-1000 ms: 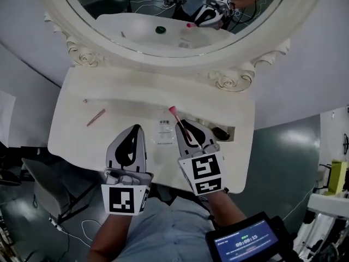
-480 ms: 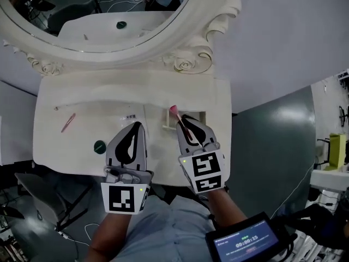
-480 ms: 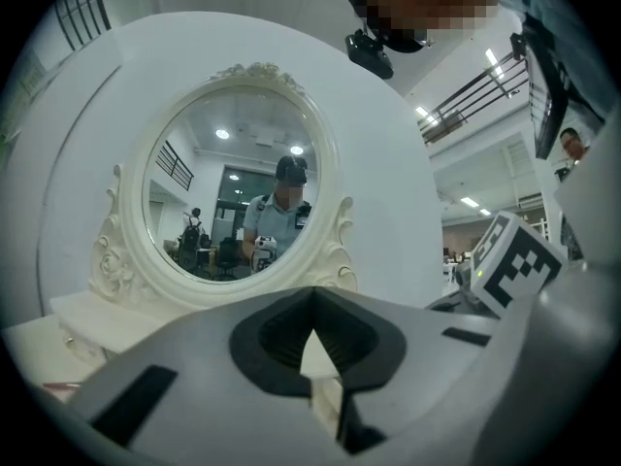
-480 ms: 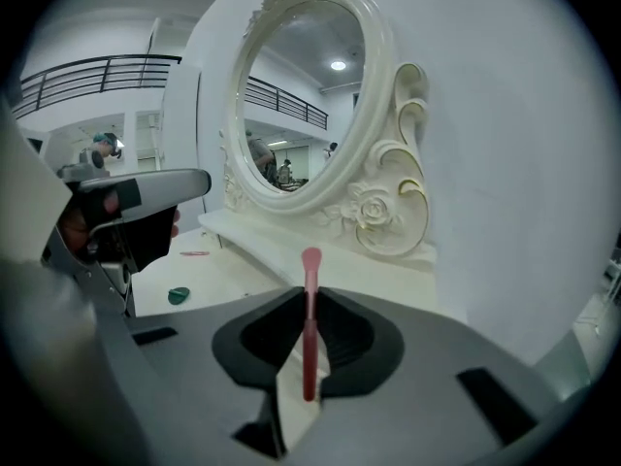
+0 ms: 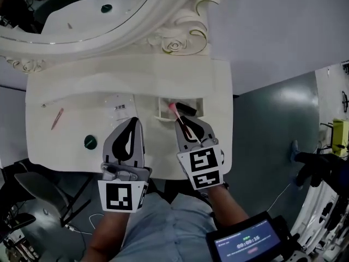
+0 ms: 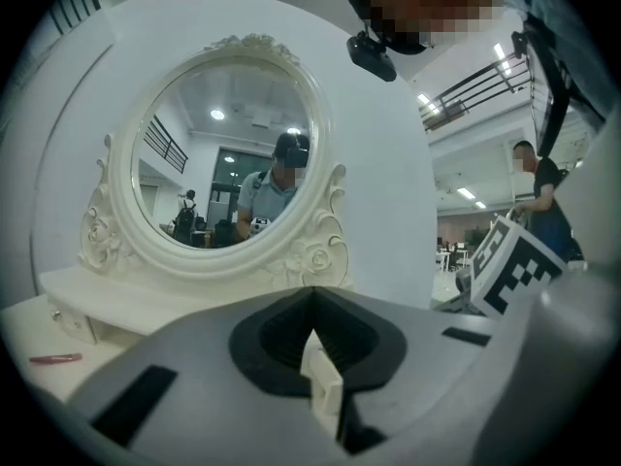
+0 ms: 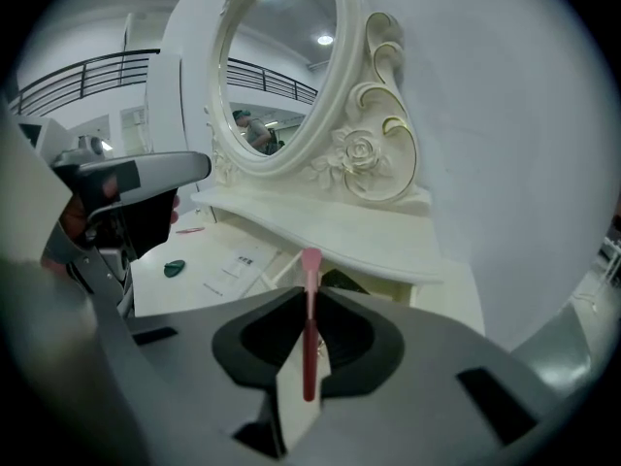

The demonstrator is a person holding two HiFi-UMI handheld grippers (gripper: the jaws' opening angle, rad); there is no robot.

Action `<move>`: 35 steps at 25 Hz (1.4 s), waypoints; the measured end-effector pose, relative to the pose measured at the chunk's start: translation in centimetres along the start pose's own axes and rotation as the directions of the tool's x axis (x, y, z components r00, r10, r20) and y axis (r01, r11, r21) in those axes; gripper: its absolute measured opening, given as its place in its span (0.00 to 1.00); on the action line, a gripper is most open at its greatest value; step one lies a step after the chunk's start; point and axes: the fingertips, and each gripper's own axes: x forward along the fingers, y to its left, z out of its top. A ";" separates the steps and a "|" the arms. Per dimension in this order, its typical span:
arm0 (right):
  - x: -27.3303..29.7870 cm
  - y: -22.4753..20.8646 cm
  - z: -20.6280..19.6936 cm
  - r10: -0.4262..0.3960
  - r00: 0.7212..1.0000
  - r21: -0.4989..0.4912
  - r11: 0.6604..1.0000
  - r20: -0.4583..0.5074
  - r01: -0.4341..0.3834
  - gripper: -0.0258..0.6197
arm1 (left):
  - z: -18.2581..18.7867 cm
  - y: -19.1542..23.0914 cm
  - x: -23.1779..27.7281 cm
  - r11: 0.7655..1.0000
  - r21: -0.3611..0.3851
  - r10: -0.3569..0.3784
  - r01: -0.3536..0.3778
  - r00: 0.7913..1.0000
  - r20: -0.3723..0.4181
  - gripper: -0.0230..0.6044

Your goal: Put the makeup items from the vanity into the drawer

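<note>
Fingers (image 7: 466, 357) of the right gripper (image 5: 181, 122) are clamped on a slim pink makeup stick (image 5: 175, 113). The stick runs along the fingers, pointing away from the person toward the mirror (image 5: 82, 10). Its paler pink tip pokes out past the fingertips and hangs over the open drawer (image 5: 163, 109), a small compartment let into the table (image 5: 65, 152). The drawer lies straight ahead of and below that tip, so the coming move looks like a short forward dip and a release, with the stick's length roughly across the drawer's width. A dark item (image 5: 188, 109) already lies in the drawer, just right of the tip.

The left gripper (image 5: 132, 123) hovers beside the right one, over the table left of the drawer. Its fingers are pressed together with nothing between them. The right hand is plainly the nearer to the drawer.

On the table to the left lie a white packet (image 5: 122, 107), a green round piece (image 5: 90, 142) and a thin pink item (image 5: 56, 118), all well apart from the drawer.

A second ago the stick's tip stood over the white packet, with the drawer off to the right of the right gripper. Now the tip is over the drawer, and the vanity sits further left in the head view. The green piece, unseen on the table then, now lies clear of the left gripper. Both grips are unchanged.
</note>
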 end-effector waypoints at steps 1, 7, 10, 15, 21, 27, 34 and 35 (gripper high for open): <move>0.2 0.0 -0.2 0.002 1.000 0.002 1.000 -0.009 -0.002 0.10 | -0.4 0.0 0.1 1.000 -0.002 -0.002 0.002 1.000 -0.010 0.04; 1.3 0.4 -0.2 0.002 0.998 -0.004 1.000 -0.056 -0.002 0.11 | -1.5 0.9 0.6 1.000 -0.018 -0.009 0.008 0.999 -0.048 0.04; 2.1 0.1 0.1 0.004 0.997 -0.009 1.000 -0.083 -0.005 0.11 | -1.7 1.8 1.5 1.000 -0.020 -0.005 0.004 0.999 -0.053 0.04; 3.4 -0.4 0.1 0.014 0.991 -0.016 1.000 -0.133 -0.016 0.15 | -1.5 3.1 2.8 1.000 -0.027 -0.003 0.001 0.999 -0.052 0.04; 4.1 -1.0 0.4 0.015 0.991 -0.020 1.000 -0.136 -0.018 0.23 | -1.5 3.6 4.2 1.000 -0.028 -0.004 0.002 0.998 -0.057 0.04; 3.9 -1.0 1.0 0.019 0.994 -0.024 0.999 -0.111 -0.022 0.25 | -1.4 3.1 4.5 1.000 -0.028 -0.017 0.015 0.998 -0.061 0.04; 3.3 -1.0 1.8 0.024 0.997 -0.040 0.999 -0.076 -0.027 0.25 | -0.5 2.9 4.1 1.000 -0.016 -0.002 0.001 0.999 -0.036 0.04; 3.1 -0.8 1.9 0.026 0.997 -0.044 0.999 -0.071 -0.029 0.25 | -0.3 2.8 3.9 1.000 -0.014 0.002 -0.002 1.000 -0.031 0.04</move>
